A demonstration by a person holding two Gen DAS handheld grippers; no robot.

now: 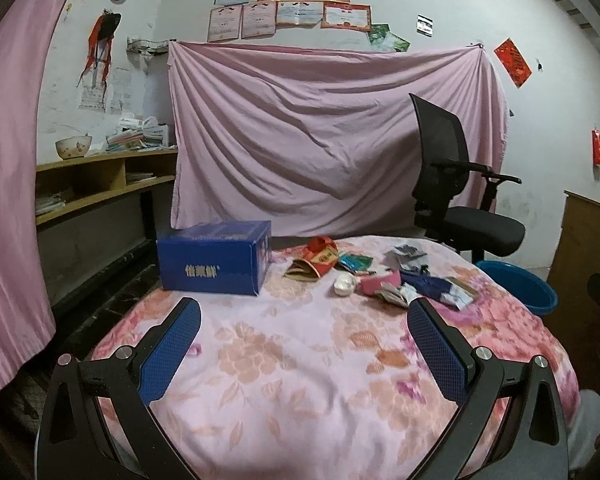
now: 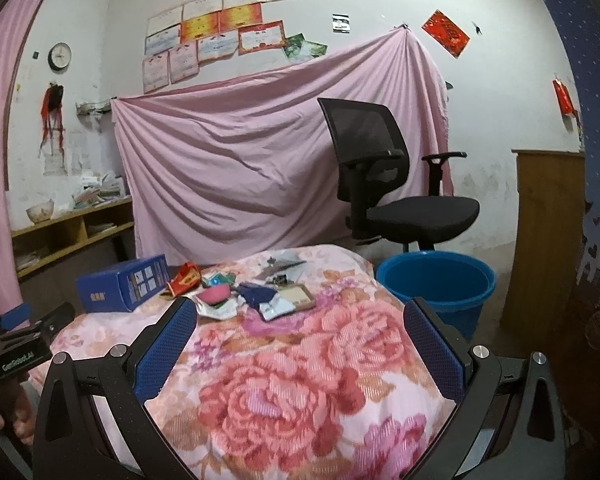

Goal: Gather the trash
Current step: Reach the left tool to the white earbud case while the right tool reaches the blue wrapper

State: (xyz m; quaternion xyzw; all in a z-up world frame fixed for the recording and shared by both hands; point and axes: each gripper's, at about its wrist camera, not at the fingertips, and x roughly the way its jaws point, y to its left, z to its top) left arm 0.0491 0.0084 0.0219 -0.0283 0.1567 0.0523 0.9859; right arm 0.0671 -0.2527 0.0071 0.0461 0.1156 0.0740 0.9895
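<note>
Right now both claws hover empty over the floral-covered table [image 1: 300,360]. Over at its far left corner sits the blue box [image 1: 214,258]. Next along the far edge lies the trash pile [image 1: 380,276], wrappers and a white wad bunched together. Off the right edge waits the blue basin [image 2: 436,284], likely the bin. The left gripper [image 1: 304,328] is spread wide; the right gripper [image 2: 300,326] is spread wide too. Best approach: reach low, take one edge-lying wrapper at a time, pinch firmly before lifting.
</note>
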